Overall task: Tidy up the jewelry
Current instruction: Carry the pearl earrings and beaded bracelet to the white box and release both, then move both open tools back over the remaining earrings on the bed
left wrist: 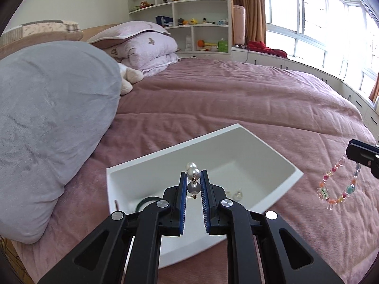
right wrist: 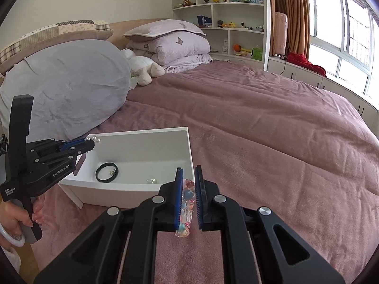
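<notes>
Between blue pads (left wrist: pixel 182 196), white pearl earring (left wrist: pixel 193 177)

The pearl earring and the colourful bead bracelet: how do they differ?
The pearl earring has few large white pearls; the bead bracelet is a loop of many small multicoloured beads. The earring hangs over the white box; the bracelet over the bedspread. Both are clamped in jaws.

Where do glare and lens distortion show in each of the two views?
Left wrist view: the window at upper right is blown out white, and the bed edge bows. Right wrist view: the window glares likewise, the shelf uprights curve, and dark corners ring the frame.
</notes>
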`<action>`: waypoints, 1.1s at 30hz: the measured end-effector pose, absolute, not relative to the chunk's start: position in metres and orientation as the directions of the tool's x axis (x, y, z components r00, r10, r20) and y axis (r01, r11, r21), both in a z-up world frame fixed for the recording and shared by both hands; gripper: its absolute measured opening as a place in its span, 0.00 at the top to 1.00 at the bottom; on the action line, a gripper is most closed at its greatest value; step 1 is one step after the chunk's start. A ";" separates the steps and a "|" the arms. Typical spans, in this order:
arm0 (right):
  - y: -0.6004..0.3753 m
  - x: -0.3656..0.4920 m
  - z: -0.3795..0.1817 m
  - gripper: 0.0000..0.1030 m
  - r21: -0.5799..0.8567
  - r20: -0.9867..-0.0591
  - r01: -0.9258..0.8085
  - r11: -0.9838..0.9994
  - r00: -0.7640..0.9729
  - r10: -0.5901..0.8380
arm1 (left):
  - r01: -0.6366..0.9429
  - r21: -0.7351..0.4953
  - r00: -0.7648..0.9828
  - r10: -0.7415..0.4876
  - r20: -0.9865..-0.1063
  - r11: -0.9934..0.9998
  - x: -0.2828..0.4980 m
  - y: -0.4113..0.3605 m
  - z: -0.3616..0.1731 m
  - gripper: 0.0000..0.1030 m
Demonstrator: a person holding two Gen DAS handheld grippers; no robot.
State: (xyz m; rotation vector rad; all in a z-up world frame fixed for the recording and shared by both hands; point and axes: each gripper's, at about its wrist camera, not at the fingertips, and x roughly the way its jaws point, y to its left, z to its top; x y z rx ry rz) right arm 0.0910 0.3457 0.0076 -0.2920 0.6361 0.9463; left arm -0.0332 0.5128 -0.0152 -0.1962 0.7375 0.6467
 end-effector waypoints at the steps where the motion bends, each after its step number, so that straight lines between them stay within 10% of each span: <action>1: 0.352 0.093 0.008 0.90 0.042 -0.623 -0.827 0.561 0.417 0.662 | -0.617 0.054 0.552 0.481 -0.681 0.785 -0.035 0.517 -0.017 0.84; 27: 0.478 0.089 -0.059 0.87 0.129 -0.706 -0.857 0.498 0.273 0.653 | -0.672 -0.011 0.490 0.434 -0.756 0.740 -0.032 0.550 -0.090 0.83; 33: 0.473 0.080 -0.059 0.87 0.107 -0.711 -0.862 0.496 0.282 0.644 | -0.681 -0.002 0.481 0.445 -0.756 0.733 -0.033 0.544 -0.089 0.65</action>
